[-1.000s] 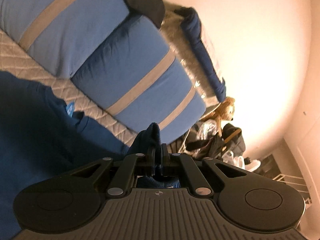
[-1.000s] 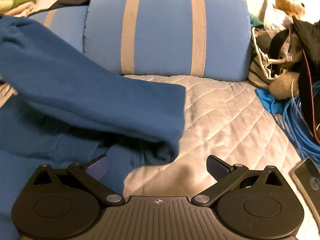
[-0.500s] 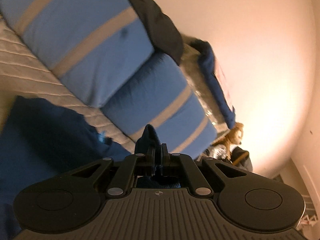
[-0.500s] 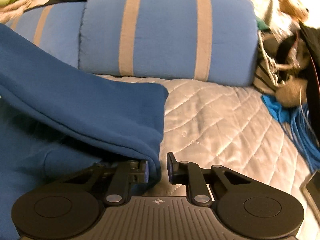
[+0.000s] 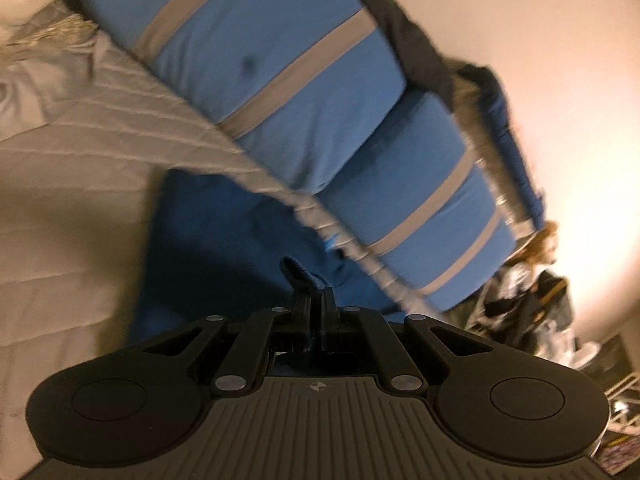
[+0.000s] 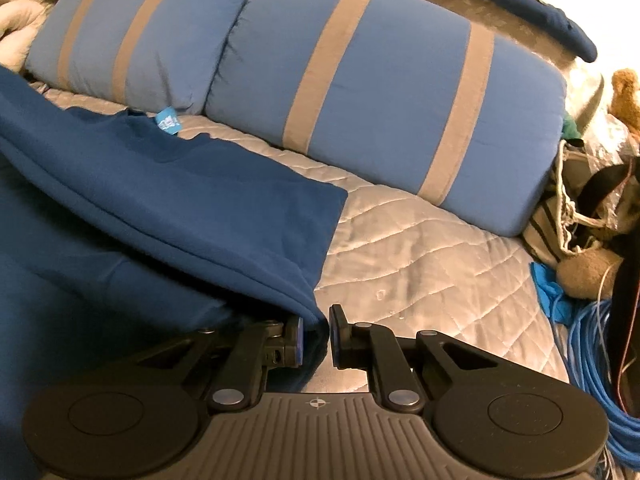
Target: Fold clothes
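A dark blue shirt (image 6: 160,200) lies on the grey quilted bed cover (image 6: 420,260), its light blue neck label (image 6: 168,121) near the pillows. One sleeve or folded edge runs down to my right gripper (image 6: 316,328), whose jaws are closing with the hem's corner pinched between the pads. In the left wrist view the same shirt (image 5: 224,240) spreads below my left gripper (image 5: 318,300). That gripper is shut on a fold of the shirt, and a small tuft of blue cloth sticks out past the fingertips. The picture there is blurred.
Two blue pillows with grey stripes (image 6: 380,92) line the head of the bed. At the right edge sit bags (image 6: 568,208), a stuffed bear (image 6: 628,92) and a coil of blue cable (image 6: 592,340). Bare quilt (image 5: 60,200) stretches to the left of the shirt.
My right gripper's jaws went from wide open to closed on the shirt's hem corner, and the gripper rolled. My left gripper carried its fold across and down over the shirt.
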Tool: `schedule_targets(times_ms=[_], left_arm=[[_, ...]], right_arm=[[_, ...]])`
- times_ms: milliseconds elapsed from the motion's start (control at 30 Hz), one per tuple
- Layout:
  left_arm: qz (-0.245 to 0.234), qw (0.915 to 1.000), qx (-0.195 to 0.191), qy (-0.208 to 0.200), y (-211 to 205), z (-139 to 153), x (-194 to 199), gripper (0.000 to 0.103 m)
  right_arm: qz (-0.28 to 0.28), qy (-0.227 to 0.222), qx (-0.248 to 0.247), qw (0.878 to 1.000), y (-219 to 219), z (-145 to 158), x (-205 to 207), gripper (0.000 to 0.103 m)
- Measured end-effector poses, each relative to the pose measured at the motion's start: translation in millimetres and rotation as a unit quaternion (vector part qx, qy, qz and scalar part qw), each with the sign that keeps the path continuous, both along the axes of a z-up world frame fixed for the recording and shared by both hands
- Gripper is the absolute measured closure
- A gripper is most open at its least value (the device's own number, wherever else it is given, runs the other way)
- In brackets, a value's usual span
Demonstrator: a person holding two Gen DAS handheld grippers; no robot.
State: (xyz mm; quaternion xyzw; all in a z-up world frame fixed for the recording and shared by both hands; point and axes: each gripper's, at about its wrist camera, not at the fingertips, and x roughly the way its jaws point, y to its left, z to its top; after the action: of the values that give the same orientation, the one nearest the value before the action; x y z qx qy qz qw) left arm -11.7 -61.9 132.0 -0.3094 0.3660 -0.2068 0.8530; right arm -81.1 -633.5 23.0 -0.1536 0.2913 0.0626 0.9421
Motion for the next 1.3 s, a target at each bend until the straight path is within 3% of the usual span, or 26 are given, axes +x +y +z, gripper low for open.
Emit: schedule_targets(times_ms=[133,267,367,467,567,667,800,933,1000,1067,1100,1133,1233,1300], left_arm=[[-0.012,0.9979,0.060,0.018,0,-22,-1,0.099],[-0.028,0.9886,0.147,0.019,-13,-43,-3,0.099],[-0.037,0.9771,0.209,0.012,-23,-55,-5,0.098],[-0.049,0.9652,0.256,-0.016,-29,-61,-11,0.093],[-0.049,0.9594,0.275,-0.035,-30,-64,-19,0.082],[-0.045,0.9569,0.283,-0.049,-31,-60,-27,0.075],[-0.024,0.9576,0.276,-0.079,-29,-46,-38,0.043],[-0.034,0.9528,0.283,-0.103,-37,-39,-47,0.032],[-0.046,0.9367,0.335,-0.092,-49,-45,-45,0.029],[-0.063,0.9099,0.404,-0.070,-62,-59,-40,0.028],[-0.061,0.9076,0.409,-0.072,-61,-62,-41,0.024],[-0.058,0.9059,0.413,-0.074,-61,-66,-41,0.022],[-0.028,0.9212,0.383,-0.066,-51,-62,-45,0.022],[-0.019,0.9226,0.378,-0.073,-48,-57,-51,0.023]], right_arm=[[0.016,0.011,-0.014,1.000,2,-2,0,0.088],[0.025,0.028,-0.027,0.999,4,-8,1,0.086],[0.024,0.041,-0.042,0.998,3,-11,-2,0.072],[0.016,0.045,-0.054,0.997,-3,-10,-11,0.051],[0.011,0.049,-0.031,0.998,-11,-3,-22,0.047],[0.016,0.043,0.006,0.999,-16,9,-30,0.035],[0.009,0.017,0.059,0.998,-20,25,-26,0.022],[-0.015,0.013,0.085,0.996,-17,26,-9,0.020],[-0.024,0.024,0.091,0.995,-15,20,1,0.019],[-0.034,0.051,0.068,0.996,-11,4,10,0.019],[-0.043,0.055,0.057,0.996,-9,-3,10,0.019],[-0.051,0.053,0.059,0.996,-9,-4,9,0.019],[-0.075,0.036,0.079,0.993,-15,2,-2,0.018],[-0.091,0.018,0.106,0.990,-23,17,-13,0.009]])
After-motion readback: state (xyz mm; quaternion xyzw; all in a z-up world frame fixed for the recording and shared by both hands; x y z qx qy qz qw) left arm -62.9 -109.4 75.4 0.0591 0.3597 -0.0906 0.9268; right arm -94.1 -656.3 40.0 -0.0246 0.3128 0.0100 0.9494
